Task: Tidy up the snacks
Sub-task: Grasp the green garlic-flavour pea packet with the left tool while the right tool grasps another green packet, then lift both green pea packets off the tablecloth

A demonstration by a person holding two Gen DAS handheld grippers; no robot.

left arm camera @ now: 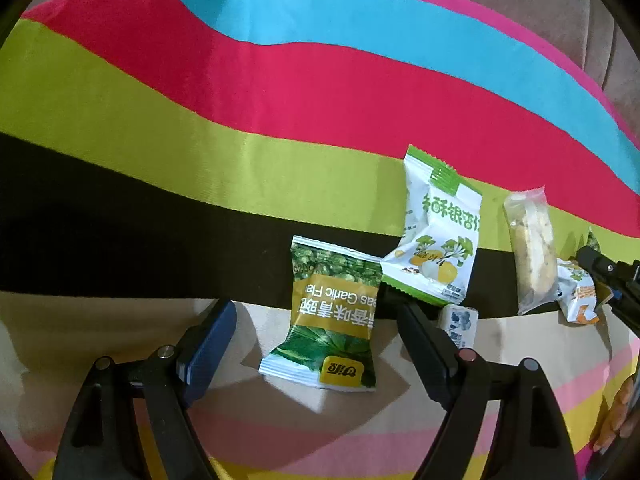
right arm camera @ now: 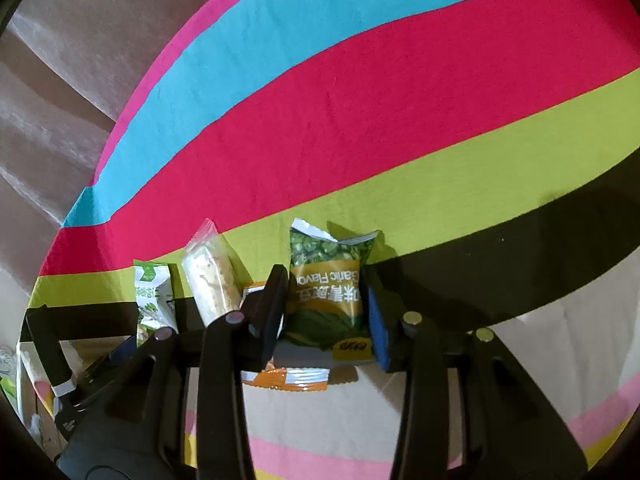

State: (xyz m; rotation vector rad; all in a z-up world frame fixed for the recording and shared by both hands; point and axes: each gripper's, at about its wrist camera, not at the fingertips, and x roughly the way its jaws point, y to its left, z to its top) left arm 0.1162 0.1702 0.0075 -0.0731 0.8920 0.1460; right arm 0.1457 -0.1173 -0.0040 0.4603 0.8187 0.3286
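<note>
We held a second green pea packet [right arm camera: 326,300] in our right gripper [right arm camera: 324,304], squeezed between its two fingers, just above the striped cloth [right arm camera: 360,120]. An orange-and-white packet [right arm camera: 288,380] lay under it on the cloth. The pinch sat on the puffy middle of the bag, so we thought the slick wrapper could slide out and drop, or the peas inside could get crushed if we squeezed too hard. The bag's top corner was already bent over. Our left gripper [left arm camera: 312,320] had its fingers spread wide with nothing in them, one on each side of the other garlic pea packet [left arm camera: 328,316], which lay flat on the cloth. Its right finger [left arm camera: 420,336] was very close to the white-and-green ginkgo packet [left arm camera: 436,232] and to a small blue-and-white candy [left arm camera: 458,320], so if we closed there we might knock them or grab two things at once. A clear-wrapped biscuit bar [left arm camera: 532,244] lay a little farther to the right, near the right gripper's tip. The snacks lay close together, so one bump could push them out of place.
</note>
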